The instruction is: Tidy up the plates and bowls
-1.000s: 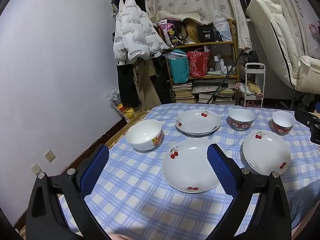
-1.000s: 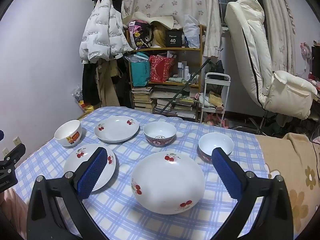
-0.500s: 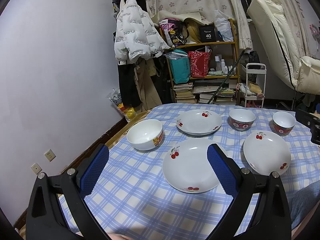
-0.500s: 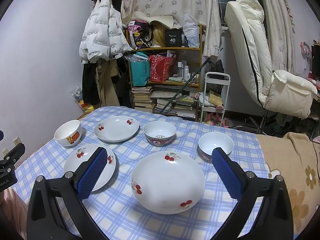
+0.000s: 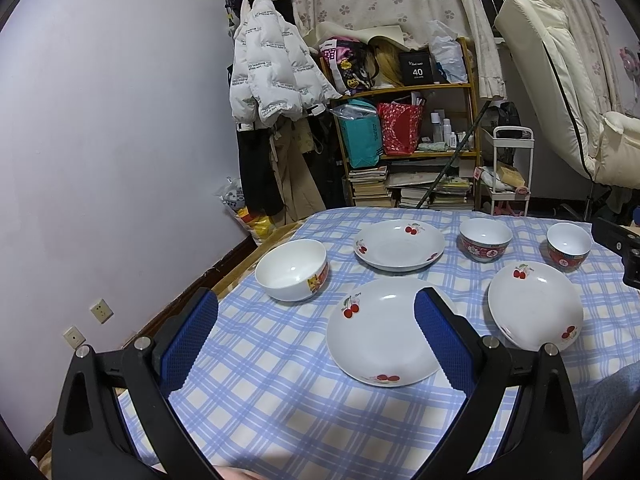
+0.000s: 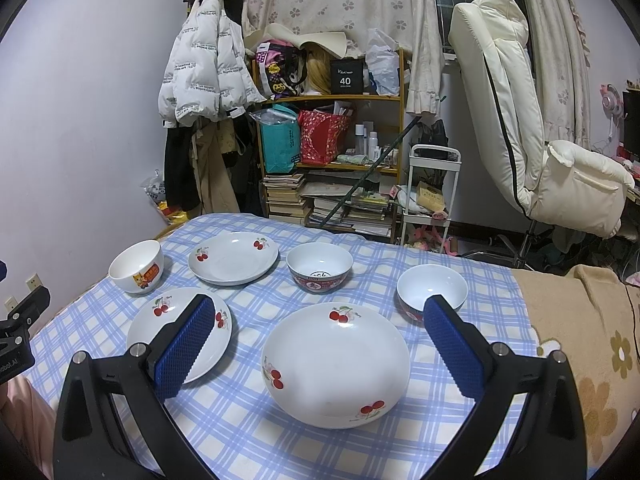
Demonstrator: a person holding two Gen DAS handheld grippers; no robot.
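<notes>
1. While the left hand-held gripper (image 5: 316, 336) hangs above the checked cloth (image 5: 260, 392) with its blue pads wide apart and nothing between them, the left wrist view shows the near cherry plate (image 5: 386, 330) straight ahead, partly behind the right pad.
2. Ahead and left of that gripper, the white cartoon bowl (image 5: 292, 269) sits near the cloth's left edge, apart from the plate.
3. Farther ahead lies the far cherry plate (image 5: 399, 243); to its right stand the red patterned bowl (image 5: 485, 239) and the small red bowl (image 5: 569, 246).
4. Right of the gripper, the third cherry plate (image 5: 535, 305) rests close to the near plate without touching it.
5. Bare cloth lies between the pads and toward the near edge.
6. From the right wrist view, the right hand-held gripper (image 6: 318, 340) is likewise spread wide and empty, the third cherry plate (image 6: 336, 364) between and just beyond its pads.
7. Its left pad covers part of the near cherry plate (image 6: 176, 320); its right pad overlaps the small red bowl (image 6: 432, 290).
8. Ahead are the red patterned bowl (image 6: 319, 266), the far cherry plate (image 6: 233, 257) and, far left, the white cartoon bowl (image 6: 137, 266).
9. Right of the gripper, the cloth ends at a brown flowered blanket (image 6: 592, 340).
</notes>
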